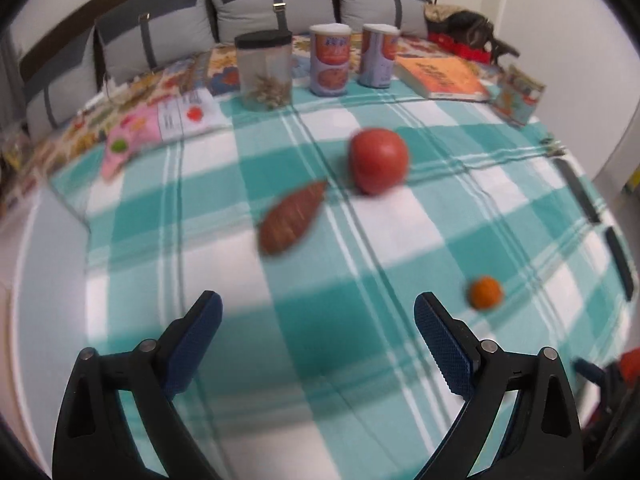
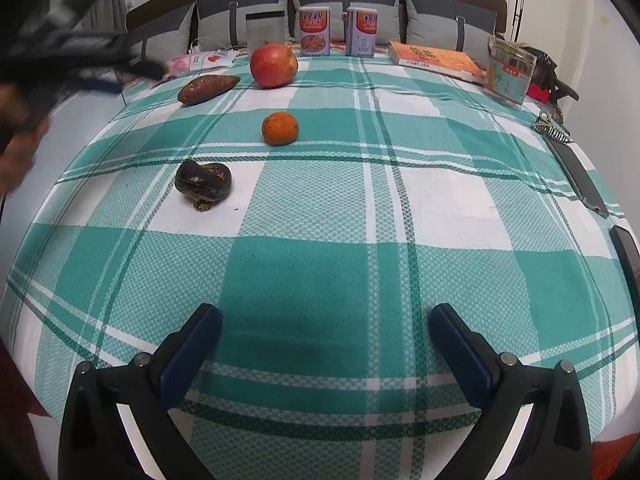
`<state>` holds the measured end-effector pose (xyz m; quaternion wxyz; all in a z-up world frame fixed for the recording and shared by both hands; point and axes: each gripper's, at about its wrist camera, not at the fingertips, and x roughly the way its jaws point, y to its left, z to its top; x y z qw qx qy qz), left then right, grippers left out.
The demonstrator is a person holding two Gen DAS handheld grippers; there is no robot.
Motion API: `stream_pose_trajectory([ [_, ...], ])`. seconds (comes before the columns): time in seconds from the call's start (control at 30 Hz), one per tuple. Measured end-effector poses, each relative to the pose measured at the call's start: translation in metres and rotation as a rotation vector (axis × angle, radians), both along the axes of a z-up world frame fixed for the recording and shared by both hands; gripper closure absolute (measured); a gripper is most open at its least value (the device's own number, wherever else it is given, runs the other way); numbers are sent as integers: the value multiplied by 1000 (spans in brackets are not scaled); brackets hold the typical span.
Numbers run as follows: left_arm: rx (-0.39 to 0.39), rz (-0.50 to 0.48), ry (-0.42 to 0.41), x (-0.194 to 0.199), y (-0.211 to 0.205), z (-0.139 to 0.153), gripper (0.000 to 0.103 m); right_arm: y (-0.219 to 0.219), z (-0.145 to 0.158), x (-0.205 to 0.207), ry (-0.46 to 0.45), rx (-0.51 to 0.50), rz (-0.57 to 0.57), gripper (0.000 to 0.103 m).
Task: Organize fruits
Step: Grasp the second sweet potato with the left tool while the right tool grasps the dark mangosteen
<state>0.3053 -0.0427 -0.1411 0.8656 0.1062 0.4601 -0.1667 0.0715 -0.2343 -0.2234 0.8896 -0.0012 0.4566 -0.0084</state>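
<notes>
On a teal-and-white checked cloth (image 2: 320, 264) lie a red apple (image 2: 274, 65), a brown sweet potato (image 2: 208, 88), a small orange (image 2: 280, 128) and a dark brown lumpy fruit (image 2: 203, 184). The left wrist view, blurred, shows the apple (image 1: 378, 165), the sweet potato (image 1: 292, 218) and the orange (image 1: 485, 292). My left gripper (image 1: 318, 312) is open and empty above the cloth, short of the sweet potato; it also shows at the upper left of the right wrist view (image 2: 100, 76). My right gripper (image 2: 326, 320) is open and empty near the cloth's front edge.
At the back stand a clear jar (image 2: 265, 31), two printed cans (image 2: 315, 32), a book (image 2: 436, 62) and a printed box (image 2: 509, 76), before grey cushions (image 2: 344, 0). A pink packet (image 1: 132, 140) lies at the back left. Dark flat objects (image 2: 580, 176) lie along the right edge.
</notes>
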Motion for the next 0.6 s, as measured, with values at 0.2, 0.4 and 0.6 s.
stream_pose_trajectory([
  [0.2, 102, -14, 18, 64, -19, -29, 7, -6, 10, -6, 48, 90, 7, 0],
  [0.4, 143, -62, 72, 80, -26, -58, 50, -19, 30, -6, -44, 144, -32, 0],
  [0.6, 75, -40, 49, 68, -14, -56, 54, -18, 34, 0, -67, 161, -29, 0],
])
